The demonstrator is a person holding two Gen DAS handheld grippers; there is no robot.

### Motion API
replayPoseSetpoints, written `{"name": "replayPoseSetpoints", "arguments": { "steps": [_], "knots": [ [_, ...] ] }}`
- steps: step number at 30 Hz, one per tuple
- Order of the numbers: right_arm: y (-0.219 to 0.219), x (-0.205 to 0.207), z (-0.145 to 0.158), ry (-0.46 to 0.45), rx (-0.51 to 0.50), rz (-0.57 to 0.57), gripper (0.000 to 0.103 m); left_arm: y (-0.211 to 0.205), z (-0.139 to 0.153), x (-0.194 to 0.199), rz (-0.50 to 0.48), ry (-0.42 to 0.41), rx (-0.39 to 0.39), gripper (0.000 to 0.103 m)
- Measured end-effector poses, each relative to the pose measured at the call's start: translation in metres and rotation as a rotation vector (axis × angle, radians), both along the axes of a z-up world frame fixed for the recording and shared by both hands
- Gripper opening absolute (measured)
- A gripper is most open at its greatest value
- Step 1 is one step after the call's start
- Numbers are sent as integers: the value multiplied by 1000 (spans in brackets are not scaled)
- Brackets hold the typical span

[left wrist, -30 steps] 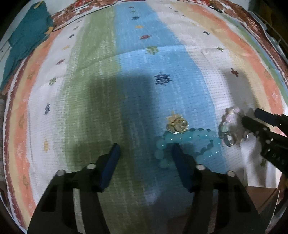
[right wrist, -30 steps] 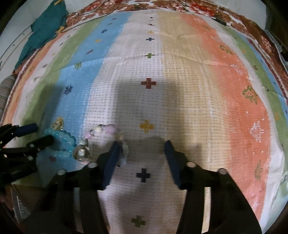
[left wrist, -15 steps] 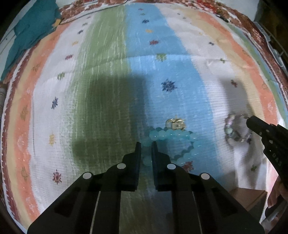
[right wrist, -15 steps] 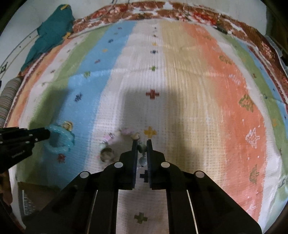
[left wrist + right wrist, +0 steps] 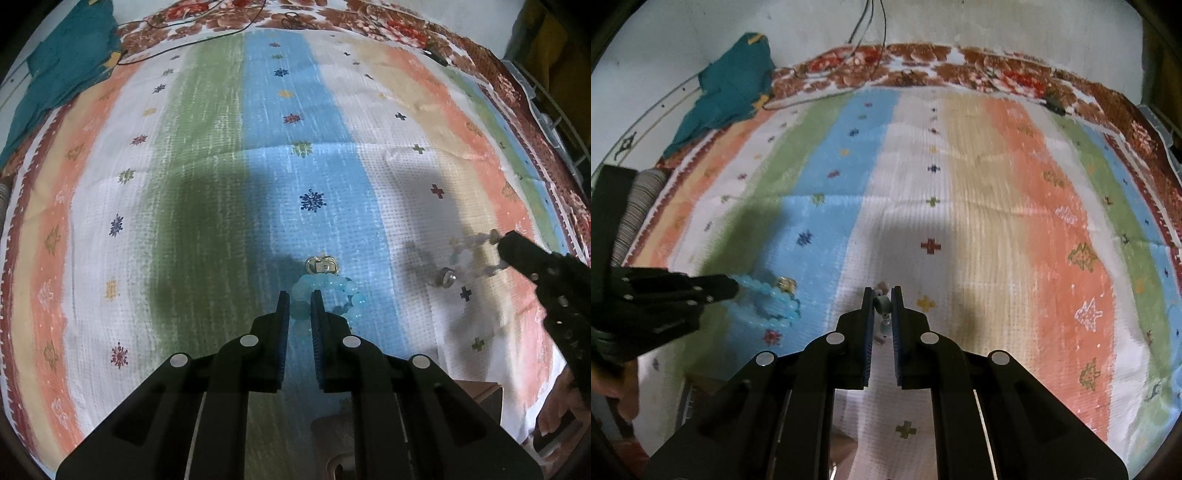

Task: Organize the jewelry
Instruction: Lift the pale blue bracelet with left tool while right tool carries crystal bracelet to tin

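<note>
Left gripper (image 5: 298, 304): fingers closed on the near-left beads of the blue bead bracelet (image 5: 328, 295). In the left wrist view the loop extends from the fingertips forward and to the right, its long axis running obliquely rightward; a gold charm (image 5: 322, 265) sits at the loop's far edge, just beyond the fingertips. Whether the far part of the loop touches the striped cloth (image 5: 207, 192) cannot be told.

Right gripper (image 5: 882, 301): fingers closed on the pale bead bracelet (image 5: 882, 314). In the right wrist view only a grey-green bead at the fingertips and a short run of pale beads down the gap between the fingers are visible, so the visible strand lies along the fingers' own line.

Differences between views. The left wrist view shows the pale bead bracelet (image 5: 469, 258) from the side, blurred, trailing leftward from the right gripper's (image 5: 506, 245) fingertips, with a silver ring-shaped piece (image 5: 447, 277) at its lower left end and a shadow on the cloth beside it; the right wrist view hides this hanging part. The right wrist view shows the blue bead bracelet (image 5: 768, 299) as an open loop extending rightward from the left gripper's (image 5: 733, 290) fingertips, the gold charm (image 5: 786, 283) at its upper right. A teal cloth (image 5: 731, 88) lies at the far left edge of the striped cloth (image 5: 997, 221) in both views.
</note>
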State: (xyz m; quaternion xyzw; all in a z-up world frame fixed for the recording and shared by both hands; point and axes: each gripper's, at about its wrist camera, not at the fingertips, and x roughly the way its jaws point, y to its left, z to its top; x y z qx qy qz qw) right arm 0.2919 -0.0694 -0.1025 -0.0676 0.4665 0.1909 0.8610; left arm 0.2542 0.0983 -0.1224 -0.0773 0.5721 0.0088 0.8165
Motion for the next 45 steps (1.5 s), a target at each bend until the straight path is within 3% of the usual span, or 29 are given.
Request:
{"name": "replayPoseSetpoints", "arguments": {
  "steps": [24,32,45],
  "knots": [
    [0,-26,15,-18,18,31,8,-27,41,-17,-48,-93,-47,11],
    [-5,-39,24,-68,-7,9,7,-32,57,-29,-53,-139,-70,11],
    [-6,-53,36,-119,-20,7,7,-46,82,-50,-71,-233,15,11]
  ]
}}
